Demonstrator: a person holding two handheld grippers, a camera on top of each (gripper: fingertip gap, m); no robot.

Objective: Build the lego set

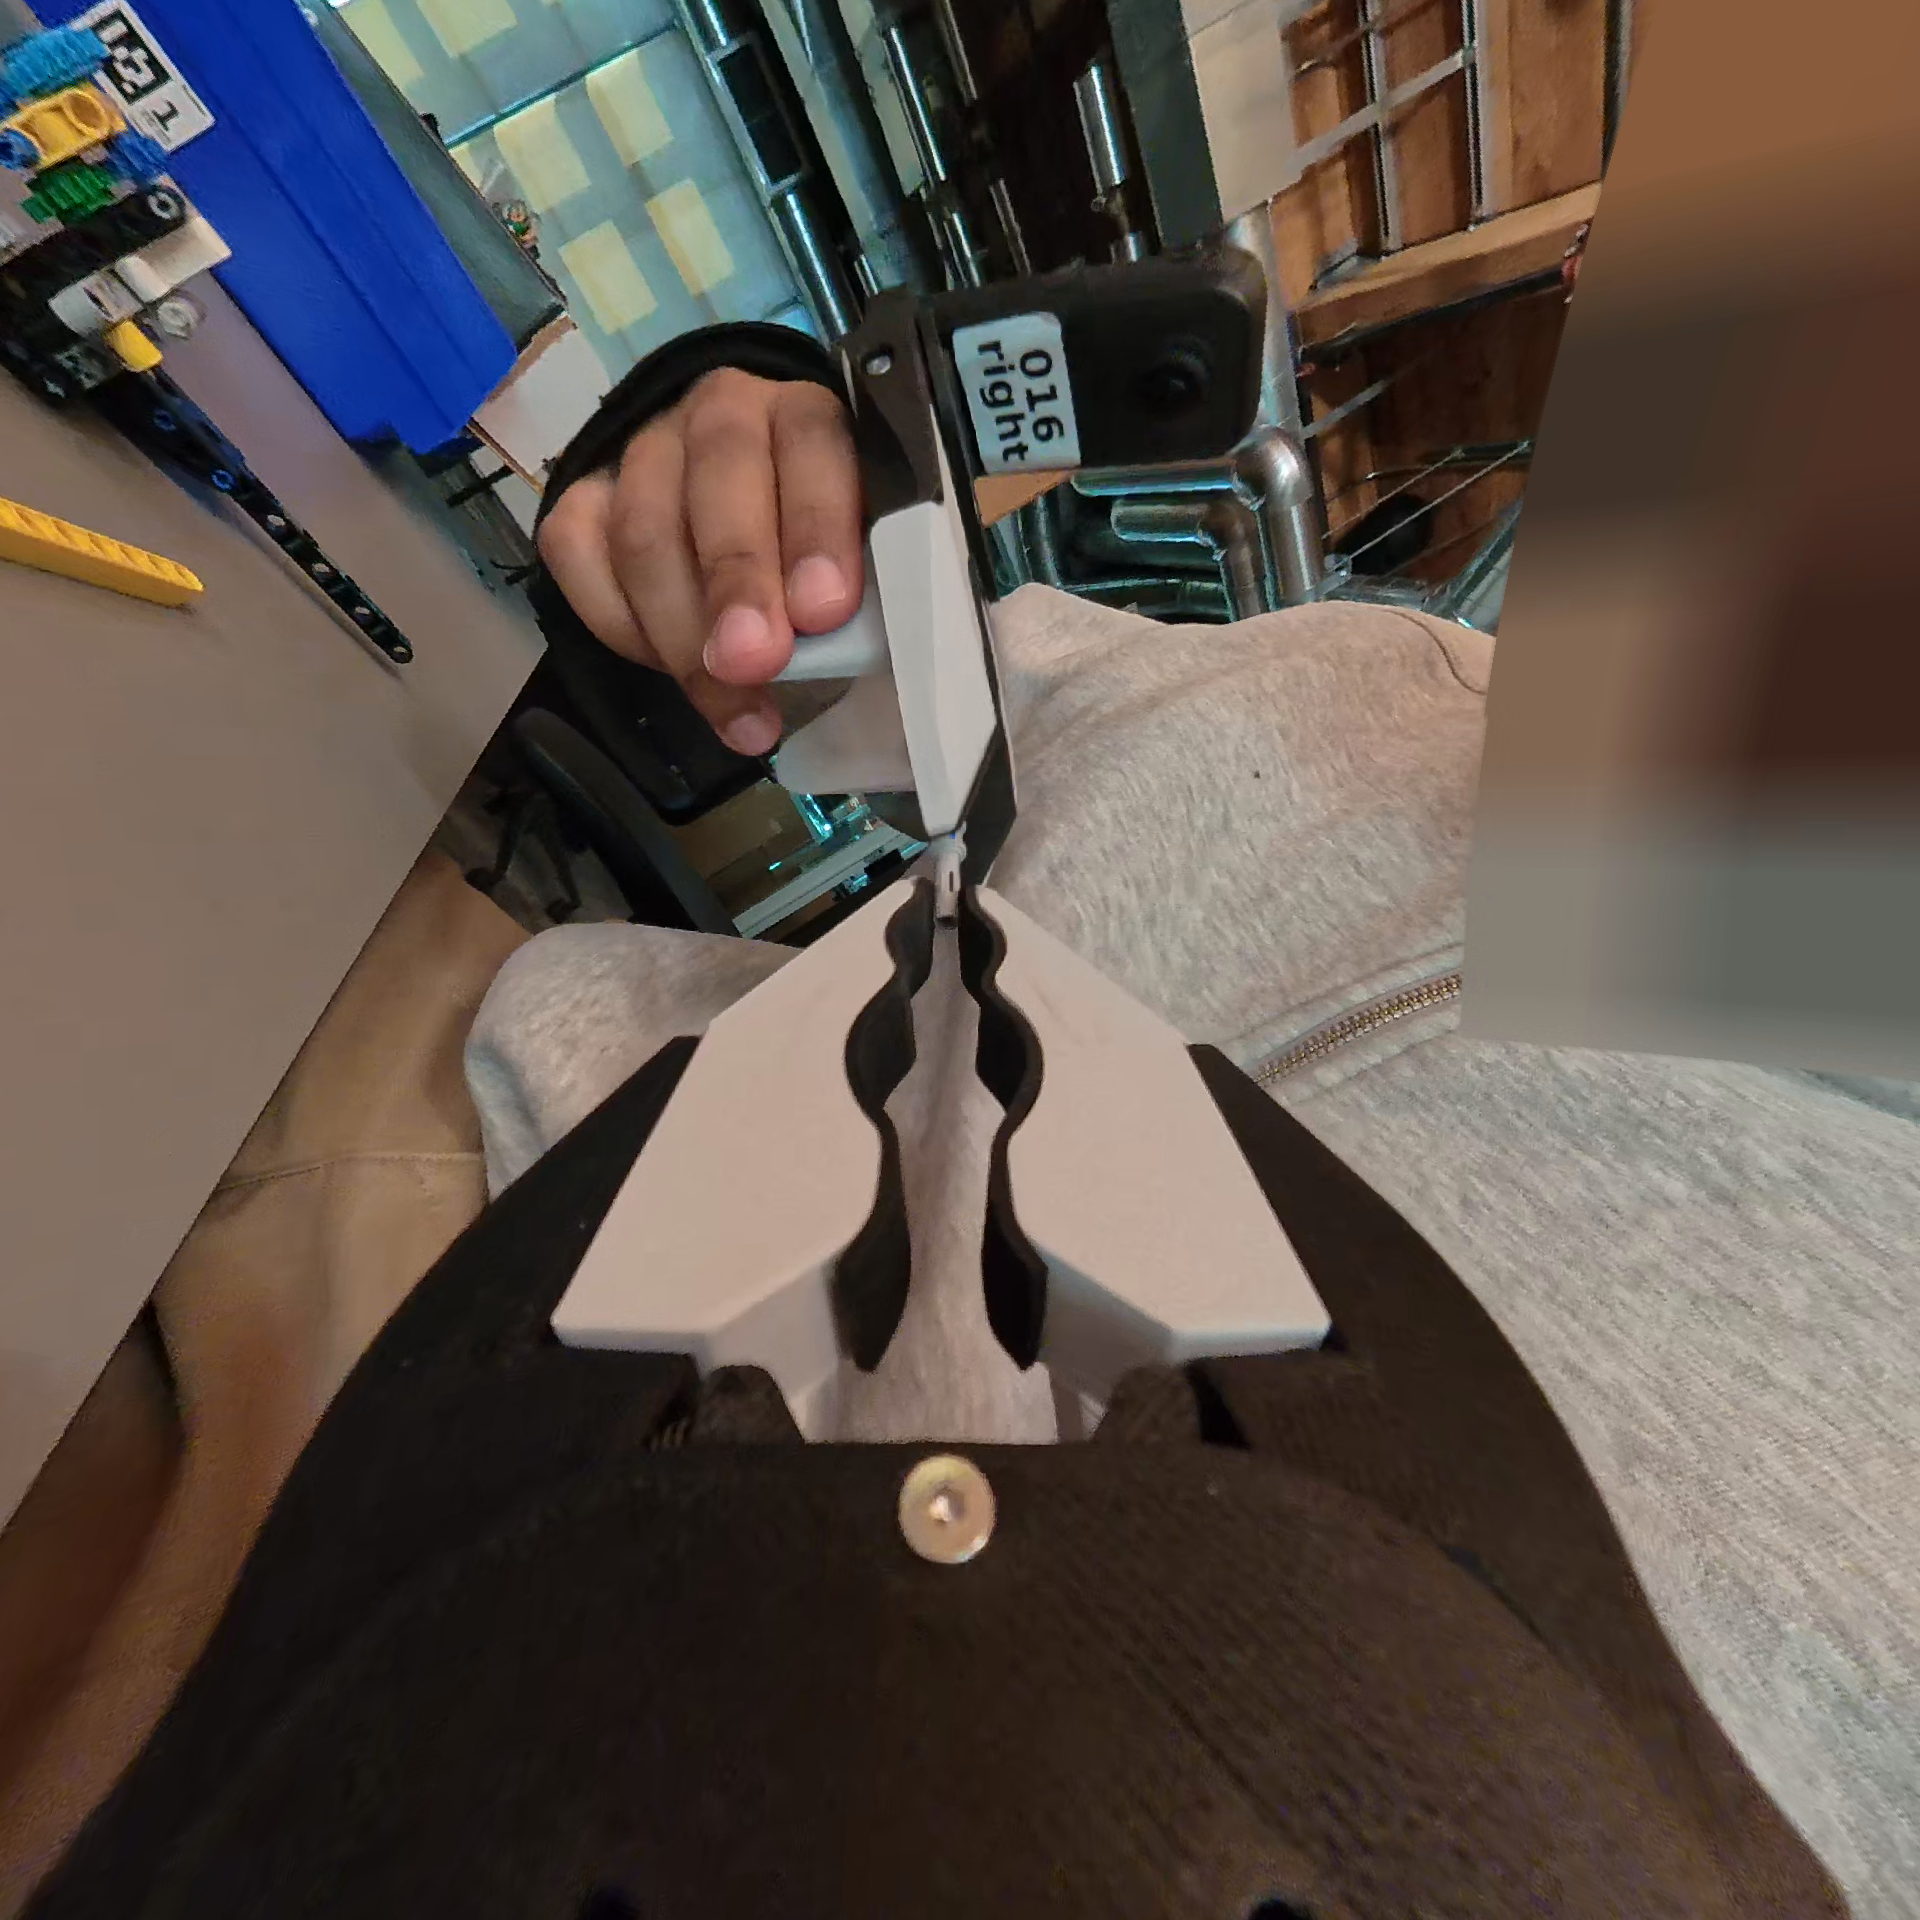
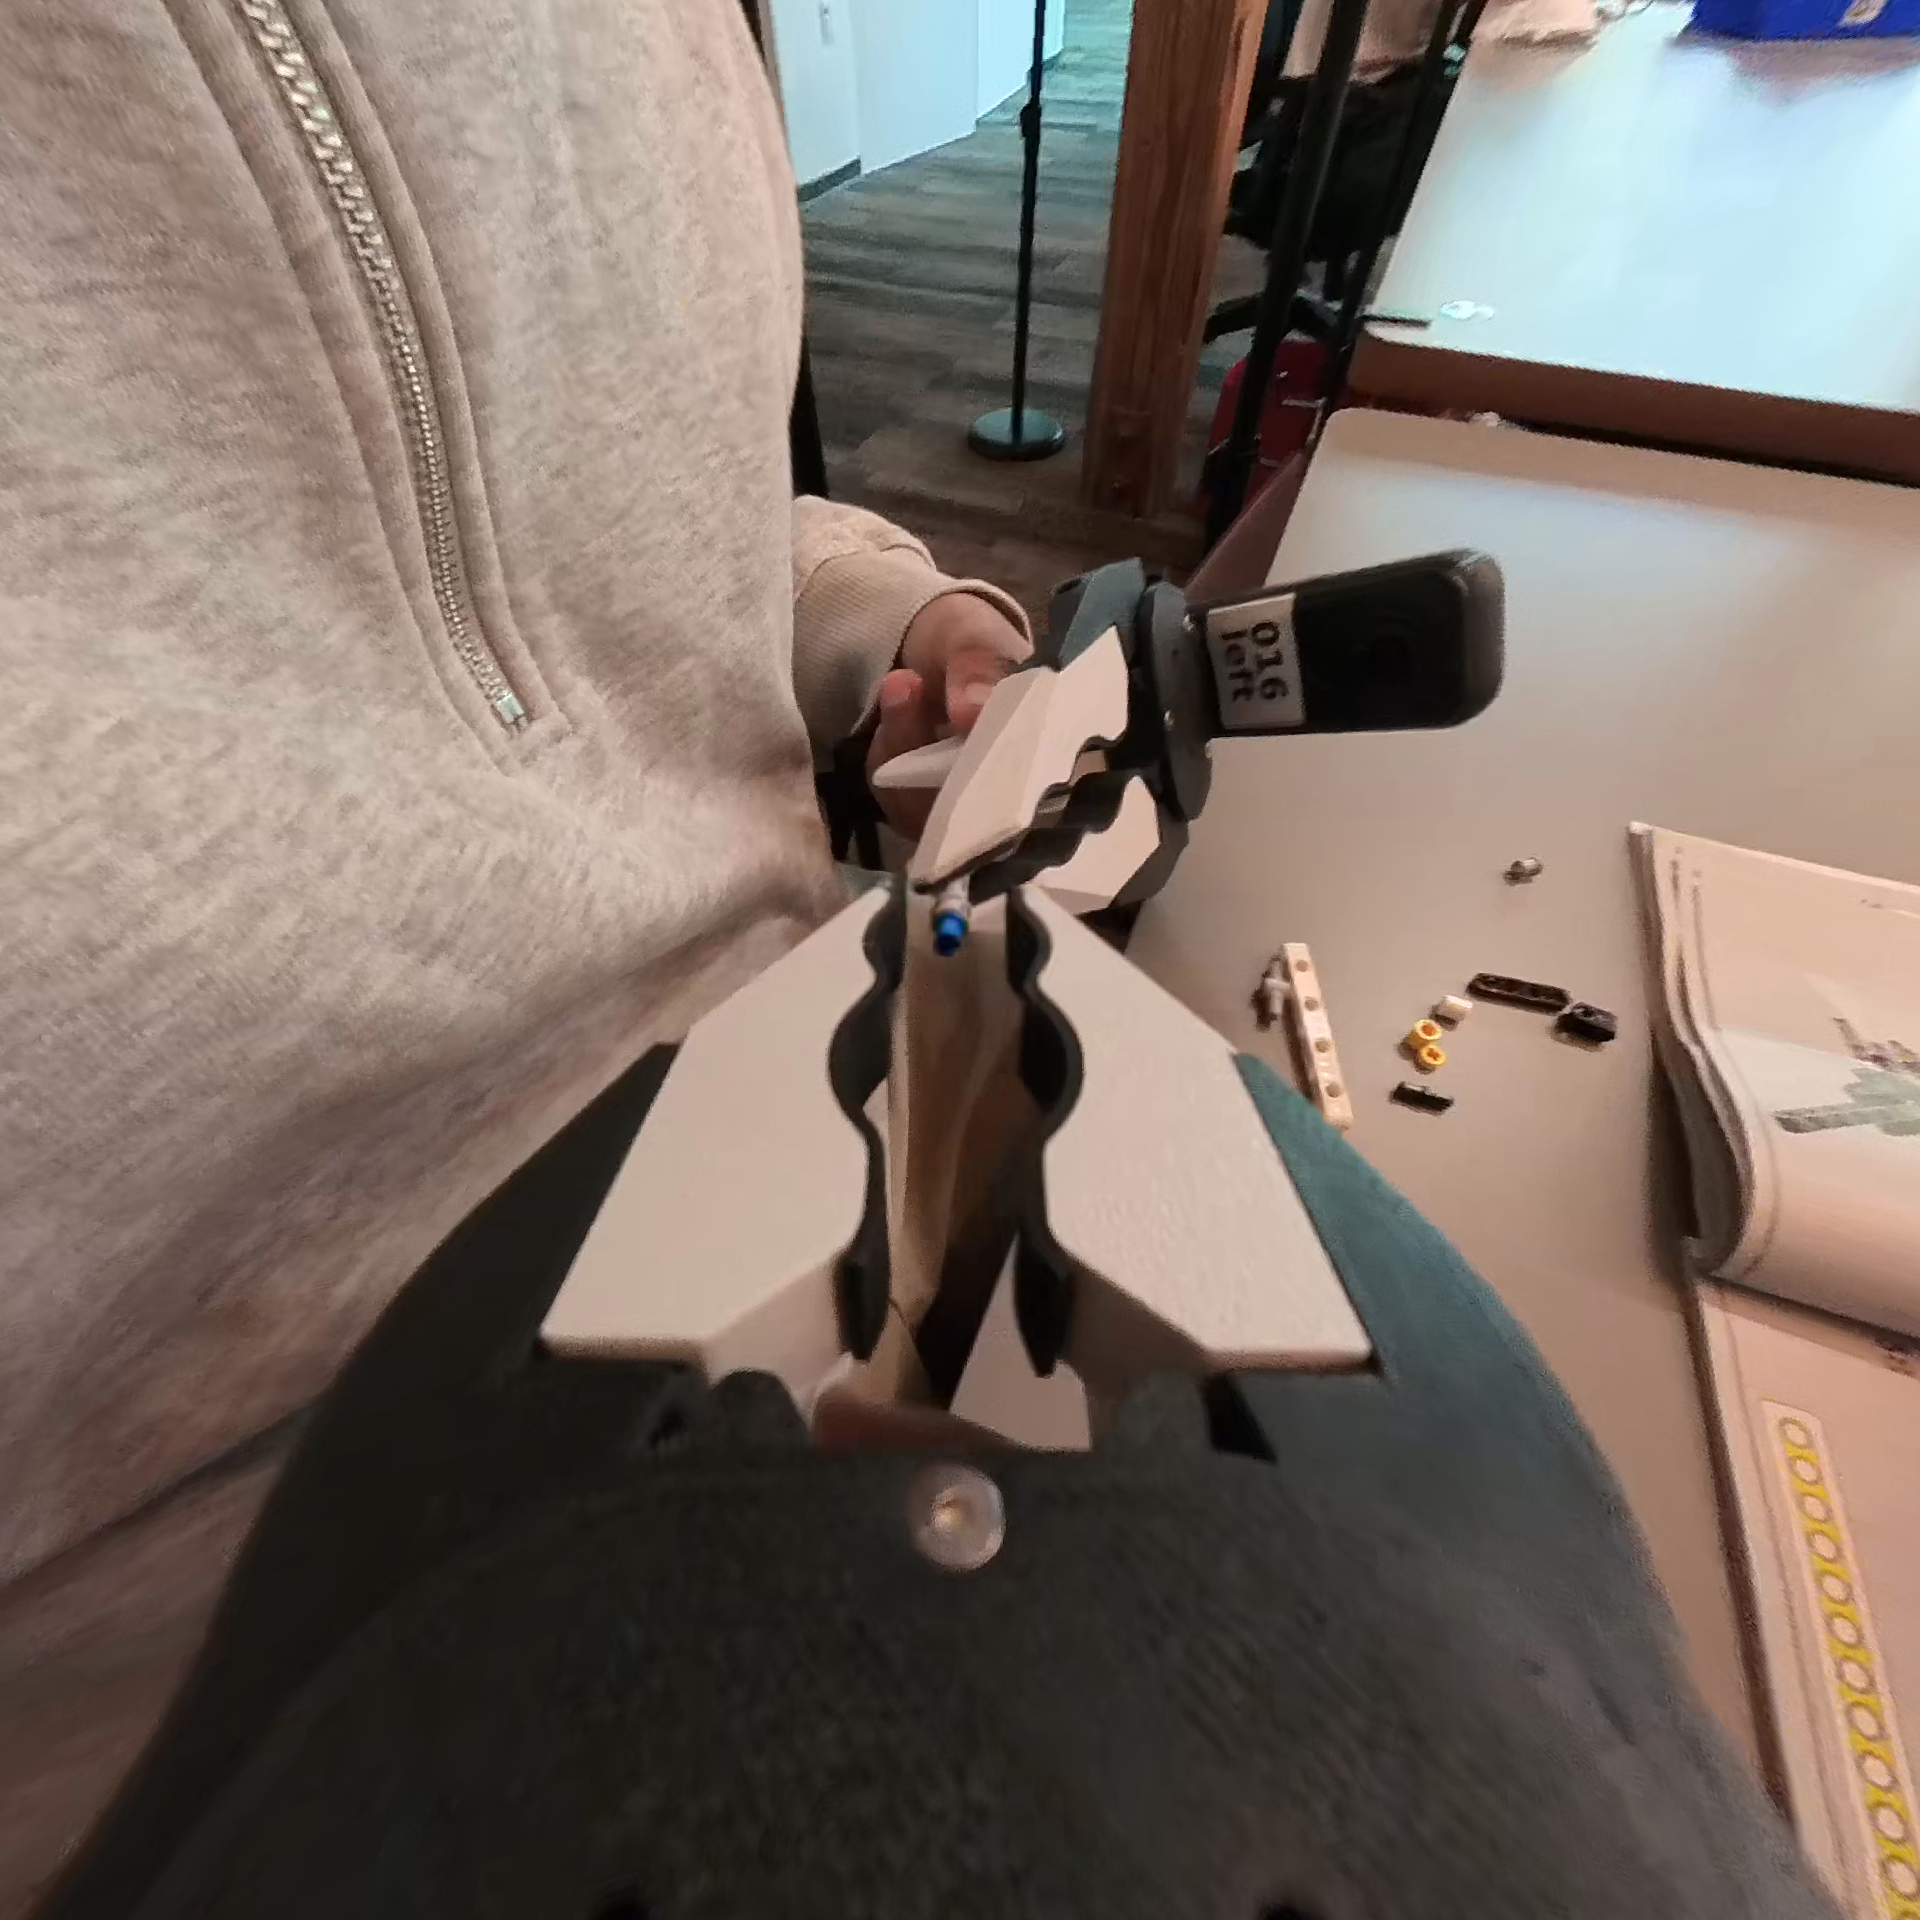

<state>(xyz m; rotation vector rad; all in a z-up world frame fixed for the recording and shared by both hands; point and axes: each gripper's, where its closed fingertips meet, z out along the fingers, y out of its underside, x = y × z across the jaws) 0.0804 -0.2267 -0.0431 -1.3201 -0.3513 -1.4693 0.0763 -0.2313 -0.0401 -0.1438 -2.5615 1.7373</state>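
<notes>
My left gripper (image 1: 943, 912) is shut on the grey end of a small grey-and-blue pin (image 2: 945, 928), held in the air in front of a person's grey zip sweatshirt. In the right wrist view, the left gripper (image 2: 932, 886) comes in from the upper right. The pin's blue end points into the gap of my right gripper (image 2: 951, 935), whose jaws stand a little apart on either side of the pin without touching it. In the left wrist view, the pin (image 1: 951, 885) shows as a pale sliver, and the right gripper (image 1: 961, 831) comes down from above, edge-on.
A partly built lego model (image 1: 73, 156), a long black beam (image 1: 260, 499) and a yellow beam (image 1: 94, 551) lie on the table (image 1: 156, 831) by a blue bin (image 1: 343, 260). A white beam (image 2: 1314, 1029), small yellow pieces (image 2: 1423, 1039), black pieces (image 2: 1517, 987) and an open booklet (image 2: 1818, 1091) lie to the right. Less than 4 cm separates the two grippers' tips.
</notes>
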